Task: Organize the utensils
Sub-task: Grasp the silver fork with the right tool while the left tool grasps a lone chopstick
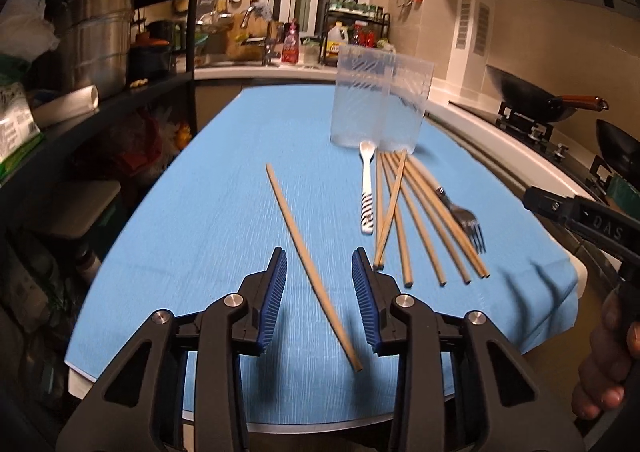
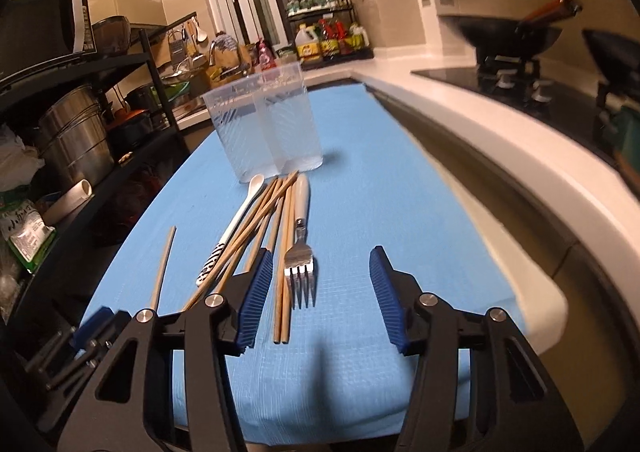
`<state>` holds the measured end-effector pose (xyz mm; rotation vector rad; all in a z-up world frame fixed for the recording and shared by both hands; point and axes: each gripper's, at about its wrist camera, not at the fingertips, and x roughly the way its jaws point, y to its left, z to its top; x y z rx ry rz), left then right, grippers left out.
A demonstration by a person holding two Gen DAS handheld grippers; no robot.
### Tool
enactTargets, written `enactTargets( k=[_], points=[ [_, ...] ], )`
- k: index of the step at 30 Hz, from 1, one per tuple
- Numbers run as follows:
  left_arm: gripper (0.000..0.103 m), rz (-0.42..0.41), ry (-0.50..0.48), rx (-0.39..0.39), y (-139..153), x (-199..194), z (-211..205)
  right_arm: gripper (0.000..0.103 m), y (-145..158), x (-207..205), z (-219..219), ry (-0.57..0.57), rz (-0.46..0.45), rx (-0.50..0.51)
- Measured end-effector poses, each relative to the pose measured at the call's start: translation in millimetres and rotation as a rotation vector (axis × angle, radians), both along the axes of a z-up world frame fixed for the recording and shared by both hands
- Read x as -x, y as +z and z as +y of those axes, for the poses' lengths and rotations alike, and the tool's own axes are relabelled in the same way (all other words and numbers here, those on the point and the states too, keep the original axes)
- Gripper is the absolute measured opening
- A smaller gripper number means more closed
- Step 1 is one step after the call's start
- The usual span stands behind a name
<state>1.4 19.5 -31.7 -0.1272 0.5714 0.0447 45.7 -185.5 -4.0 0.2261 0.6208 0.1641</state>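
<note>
L gripper [image 1: 319, 266] jaws open w/ a lone chopstick [image 1: 310, 266] lying between, untouched. R gripper [image 2: 320, 284] jaws open around the fork [image 2: 299, 268] and two chopsticks on the blue surface [image 2: 360, 212], near the holder [image 2: 264, 128].

Both grippers share 1 build: the left gripper [image 1: 319, 264] and right gripper [image 2: 318, 266] have black angular arms, silver round screws and 2 ribbed blue pads [image 1: 276, 294].

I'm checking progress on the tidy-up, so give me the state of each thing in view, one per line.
Clear holder: upright, empty.
Lone chopstick: flat, between the left tool's open jaws, ungripped.
Chopstick bundle: loose on the cloth.
Fork: flat, tines toward the open right tool.
Spoon: flat, unsorted.
</note>
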Motion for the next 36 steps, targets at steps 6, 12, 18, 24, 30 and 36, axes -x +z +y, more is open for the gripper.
enactTargets(
  k=[6,12,18,24,30,36],
  points=[
    [0.035,0.001,0.001,-0.004,-11.8,-1.1,-4.7,0.053,-27.8,-30.3,2.0,0.003,0.07,-0.049],
    [0.041,0.02,0.062,-0.068,-25.5,-5.7,-11.8,0.053,-42.7,-43.0,5.4,0.023,0.102,-0.067],
    [0.041,-0.012,0.089,-0.137,-29.5,-1.5,-20.7,0.046,-46.6,-45.0,11.7,0.051,0.092,-0.079],
    [0.01,-0.067,0.106,-0.181,-33.6,8.9,-29.3,0.017,-49.5,-43.2,16.6,0.098,0.075,-0.106],
    [0.006,-0.078,0.151,-0.159,-33.6,8.4,-18.9,0.004,-40.1,-33.0,13.0,0.117,0.004,-0.102],
    [0.006,-0.1,0.133,-0.15,-33.1,-5.0,-17.3,0.002,-30.9,-20.2,7.6,0.09,-0.063,0.027]
  ],
)
